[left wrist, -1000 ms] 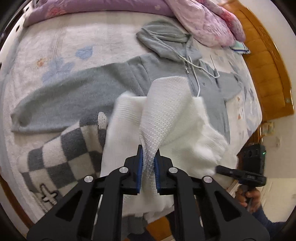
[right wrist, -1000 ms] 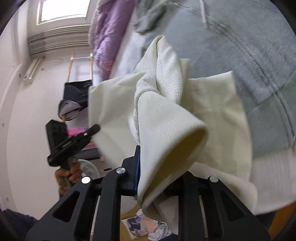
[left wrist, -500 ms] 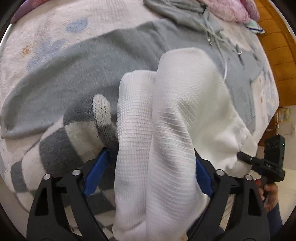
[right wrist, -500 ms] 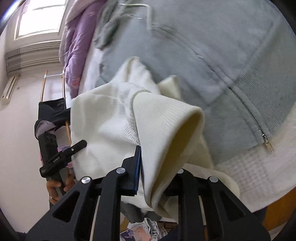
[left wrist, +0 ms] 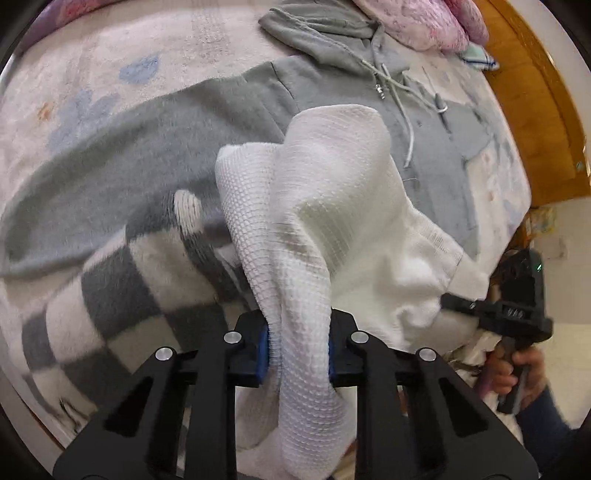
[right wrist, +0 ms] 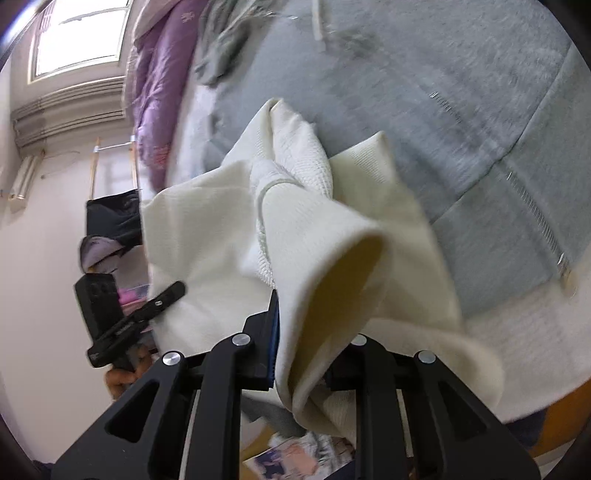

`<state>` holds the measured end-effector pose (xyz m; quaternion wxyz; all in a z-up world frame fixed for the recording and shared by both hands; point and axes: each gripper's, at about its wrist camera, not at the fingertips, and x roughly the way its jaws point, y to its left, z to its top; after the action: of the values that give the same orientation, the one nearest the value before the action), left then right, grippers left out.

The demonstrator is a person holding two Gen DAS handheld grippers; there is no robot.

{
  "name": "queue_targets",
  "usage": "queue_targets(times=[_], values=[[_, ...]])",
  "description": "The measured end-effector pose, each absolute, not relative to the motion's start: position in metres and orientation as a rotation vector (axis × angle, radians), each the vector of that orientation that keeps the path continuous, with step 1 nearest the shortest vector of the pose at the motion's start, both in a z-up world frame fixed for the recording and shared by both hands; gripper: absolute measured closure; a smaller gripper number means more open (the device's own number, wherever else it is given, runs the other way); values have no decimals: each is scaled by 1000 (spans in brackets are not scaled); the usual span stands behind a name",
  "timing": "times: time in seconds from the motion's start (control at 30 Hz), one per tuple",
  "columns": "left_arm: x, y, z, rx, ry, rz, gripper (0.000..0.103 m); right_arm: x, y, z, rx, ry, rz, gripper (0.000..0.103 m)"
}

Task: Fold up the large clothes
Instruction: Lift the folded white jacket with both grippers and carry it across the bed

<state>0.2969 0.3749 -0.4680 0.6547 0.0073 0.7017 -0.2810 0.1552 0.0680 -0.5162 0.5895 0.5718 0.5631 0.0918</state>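
A white waffle-knit garment point(left wrist: 332, 206) is bunched and held up over the bed. My left gripper point(left wrist: 298, 350) is shut on a thick fold of it. My right gripper point(right wrist: 306, 354) is shut on another part of the same garment point(right wrist: 325, 236), near a ribbed cuff or hem that gapes open. Each gripper shows in the other's view: the right one at the right edge of the left wrist view point(left wrist: 495, 314), the left one at the left of the right wrist view point(right wrist: 122, 314). The cloth hangs between them.
A grey zip hoodie point(left wrist: 332, 85) lies spread on the bed under the white garment. A grey-and-white checked knit point(left wrist: 110, 280) lies at the near left. Pink and purple bedding point(left wrist: 424, 18) is at the far end. A wooden bed frame point(left wrist: 535, 110) runs along the right.
My left gripper, shut a second ago, opened wide around the cloth half a second ago and has closed on a thicker fold. The right gripper kept its hold and shifted slightly.
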Motion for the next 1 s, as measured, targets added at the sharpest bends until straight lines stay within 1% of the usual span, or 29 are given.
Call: queue_targets(times=[0.13,0.3,0.47,0.57,0.63,0.73,0.8,0.87,0.93,0.97,1.0], values=[[291,389,-440,-44,1621,-681,83,141,77,-481,1372,1303,259,86],[283,405,-400,-24,1671,-725,83,113,90,-435,1430,1297,303,86],[278,422,-356,137,1741,-788,82,87,127,-399,1493,1326,380,86],[287,440,-344,215,1763,-784,81,77,165,-388,1582,1324,466,86],[301,452,-351,285,1769,-761,79,80,192,-393,1628,1324,508,86],[332,469,-391,341,1819,-695,76,84,238,-426,1667,1343,497,86],[350,476,-434,434,1842,-625,72,84,260,-457,1605,1388,394,86],[359,476,-465,488,1828,-561,69,85,271,-483,1451,1387,270,86],[366,478,-476,442,1808,-519,64,85,267,-488,1345,1368,184,76],[366,480,-473,412,1783,-508,61,87,263,-488,1293,1360,157,75],[364,482,-469,395,1759,-501,57,88,261,-487,1236,1364,142,70]])
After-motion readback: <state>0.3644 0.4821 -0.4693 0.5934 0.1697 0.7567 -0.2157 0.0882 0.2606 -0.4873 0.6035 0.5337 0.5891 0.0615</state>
